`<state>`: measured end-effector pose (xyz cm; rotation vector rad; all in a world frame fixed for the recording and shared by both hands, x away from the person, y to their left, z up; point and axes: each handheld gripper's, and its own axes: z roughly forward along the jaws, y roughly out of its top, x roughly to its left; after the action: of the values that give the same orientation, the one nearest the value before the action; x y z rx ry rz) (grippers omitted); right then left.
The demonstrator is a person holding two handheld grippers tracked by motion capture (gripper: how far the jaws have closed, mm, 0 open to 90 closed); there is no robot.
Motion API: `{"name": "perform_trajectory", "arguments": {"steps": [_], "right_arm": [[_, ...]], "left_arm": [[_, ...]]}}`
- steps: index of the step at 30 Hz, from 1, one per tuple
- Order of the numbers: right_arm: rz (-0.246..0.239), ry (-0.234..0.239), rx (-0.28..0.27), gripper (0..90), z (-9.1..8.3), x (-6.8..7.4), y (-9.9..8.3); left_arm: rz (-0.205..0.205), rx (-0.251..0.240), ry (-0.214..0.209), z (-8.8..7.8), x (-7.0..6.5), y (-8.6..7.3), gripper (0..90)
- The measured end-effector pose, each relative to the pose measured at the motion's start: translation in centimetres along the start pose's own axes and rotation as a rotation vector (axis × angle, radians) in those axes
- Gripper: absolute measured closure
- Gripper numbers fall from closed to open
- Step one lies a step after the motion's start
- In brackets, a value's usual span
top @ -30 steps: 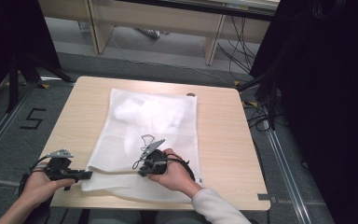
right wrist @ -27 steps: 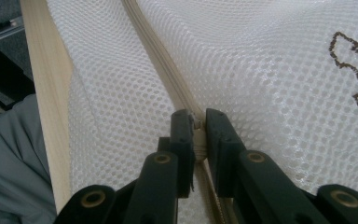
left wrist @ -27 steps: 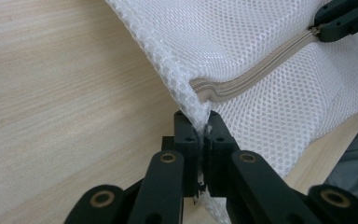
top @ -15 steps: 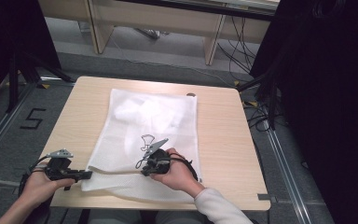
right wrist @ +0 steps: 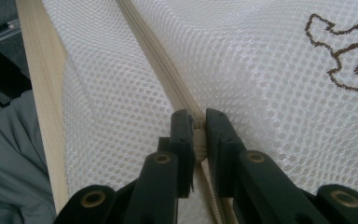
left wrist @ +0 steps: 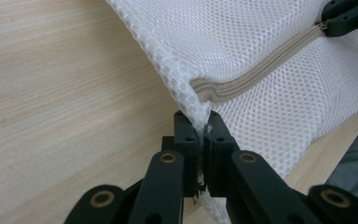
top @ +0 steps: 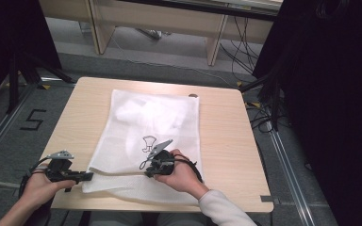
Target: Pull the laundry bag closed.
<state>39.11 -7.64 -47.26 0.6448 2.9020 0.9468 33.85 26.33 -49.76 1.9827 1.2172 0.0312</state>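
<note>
Mesh laundry bag [top: 146, 136] pinned for zipping, low centre of the bench [top: 226, 127].

High view: left tongs [top: 86, 176] are clamped at its corner. Left gripper view: mesh is pinched beside the zipper [left wrist: 256, 70]. Right gripper view: right tongs [right wrist: 198, 125] are pinched on the zipper pull [right wrist: 197, 125], which could slip out under a jerky drag.

The left tongs [top: 86, 176] and right tongs [top: 147, 172] were black, with brass-coloured pivot pins, grey three-cornered top plates and black cables; the right arm wore a pale sleeve [top: 224, 209].
</note>
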Motion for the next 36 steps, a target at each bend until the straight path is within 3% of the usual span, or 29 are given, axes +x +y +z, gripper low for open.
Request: {"name": "perform_trajectory", "arguments": {"steps": [36], "right_arm": [[0.021,-0.004,-0.008,82.6,-1.1,-0.3,-0.9]], "left_arm": [[0.001,-0.001,0.003,0.0,0.0,0.0,85.4]]}}
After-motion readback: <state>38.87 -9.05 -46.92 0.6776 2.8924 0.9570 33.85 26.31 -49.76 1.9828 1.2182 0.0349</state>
